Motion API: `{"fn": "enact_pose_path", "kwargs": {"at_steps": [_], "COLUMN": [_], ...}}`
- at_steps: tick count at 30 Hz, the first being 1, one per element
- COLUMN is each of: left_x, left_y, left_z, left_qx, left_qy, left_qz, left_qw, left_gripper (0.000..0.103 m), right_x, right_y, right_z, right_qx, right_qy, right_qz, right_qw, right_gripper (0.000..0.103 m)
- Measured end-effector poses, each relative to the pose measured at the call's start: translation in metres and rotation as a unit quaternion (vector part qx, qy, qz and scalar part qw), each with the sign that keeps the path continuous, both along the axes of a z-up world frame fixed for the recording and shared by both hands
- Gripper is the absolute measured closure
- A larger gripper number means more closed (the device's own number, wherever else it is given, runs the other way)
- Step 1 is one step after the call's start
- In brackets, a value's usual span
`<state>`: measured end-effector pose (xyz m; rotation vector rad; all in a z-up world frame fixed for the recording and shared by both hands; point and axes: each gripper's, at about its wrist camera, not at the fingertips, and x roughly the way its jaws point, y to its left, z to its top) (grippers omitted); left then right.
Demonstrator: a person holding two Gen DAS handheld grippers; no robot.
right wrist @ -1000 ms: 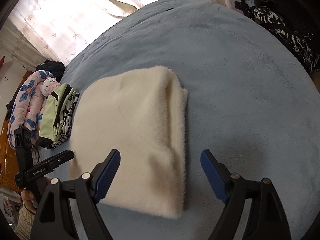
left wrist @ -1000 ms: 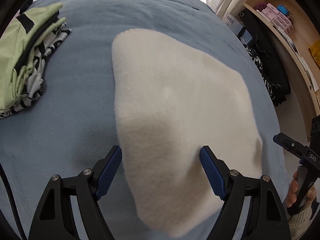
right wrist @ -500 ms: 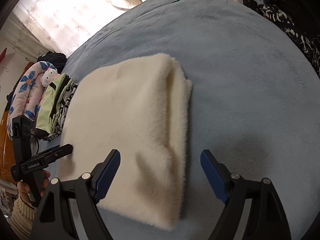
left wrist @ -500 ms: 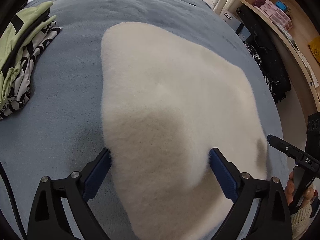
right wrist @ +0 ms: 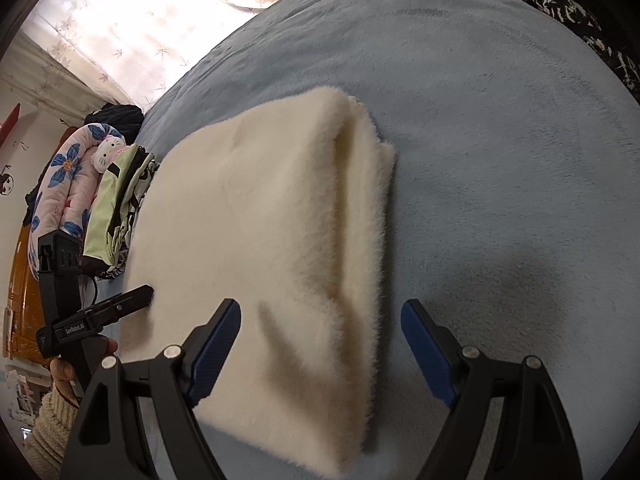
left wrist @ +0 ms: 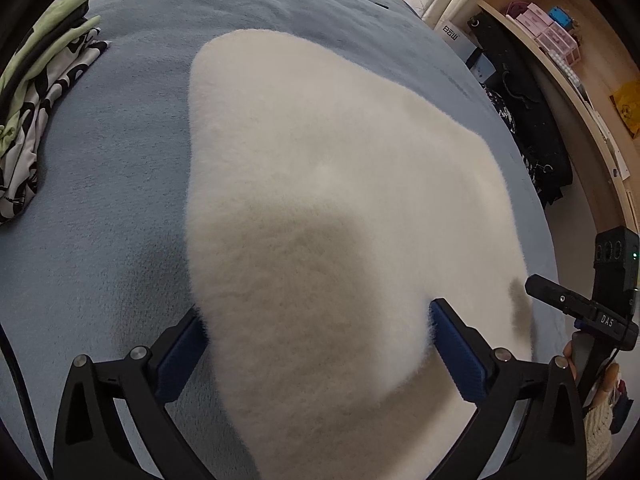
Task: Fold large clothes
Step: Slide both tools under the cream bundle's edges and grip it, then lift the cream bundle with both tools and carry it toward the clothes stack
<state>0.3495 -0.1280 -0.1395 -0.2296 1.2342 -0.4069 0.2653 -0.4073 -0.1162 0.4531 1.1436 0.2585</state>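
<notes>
I see a folded cream fleece garment lying flat on the blue bed cover, in the middle part of the bed. Its fabric is thick and fluffy, and in the right wrist view the folded layers are visible along its right side.

My left gripper is above the near end of the garment. Its jaws are opening and already stand very wide. The fleece bulges up between the two blue pads; the fluff hides the tip of the left pad, and I cannot tell if the pads touch the fabric.

My right gripper stands wide too, and it holds nothing. Its left pad is over the near right part of the garment, and its right pad is over the bare bed cover, so the folded right side of the garment lies between the jaws.

Each gripper is seen from the other camera, with a hand in a knitted sleeve on the handle.

At the left edge of the bed there is a pile of folded clothes, light green on top and black-and-white below. Beside it, in the right wrist view, lies a floral pillow.
</notes>
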Motion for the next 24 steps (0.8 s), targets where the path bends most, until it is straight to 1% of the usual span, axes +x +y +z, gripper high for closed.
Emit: {"fn": "enact_pose_path", "kwargs": {"at_steps": [5, 9, 10, 13, 15, 19, 24], "left_x": [0.001, 0.003, 0.003, 0.006, 0.008, 0.010, 0.016], "left_y": [0.012, 0.016, 0.017, 0.020, 0.017, 0.023, 0.018], "left_z": [-0.005, -0.011, -0.012, -0.017, -0.021, -0.026, -0.031], "left_qx": [-0.021, -0.038, -0.044, -0.059, -0.068, -0.083, -0.093], "left_qy": [0.004, 0.008, 0.010, 0.016, 0.020, 0.026, 0.031], "left_qz": [-0.010, -0.016, -0.017, -0.017, -0.015, -0.016, -0.021], "left_qw": [0.9997, 0.9991, 0.9988, 0.9980, 0.9974, 0.9961, 0.9950], "left_gripper": [0.000, 0.000, 0.000, 0.000, 0.000, 0.000, 0.000], "right_x": [0.009, 0.017, 0.019, 0.027, 0.032, 0.046, 0.052], "right_y": [-0.008, -0.008, -0.005, 0.007, 0.012, 0.017, 0.023], "right_z": [-0.015, -0.037, -0.041, -0.052, -0.054, -0.060, -0.062], "right_qx": [0.039, 0.108, 0.116, 0.121, 0.128, 0.142, 0.145], "right_qy": [0.013, 0.033, 0.037, 0.037, 0.033, 0.028, 0.023], "right_qz": [0.003, 0.024, 0.030, 0.056, 0.060, 0.070, 0.069], "right_qw": [0.999, 0.993, 0.992, 0.990, 0.989, 0.987, 0.987], "right_gripper": [0.020, 0.020, 0.020, 0.019, 0.016, 0.016, 0.013]}}
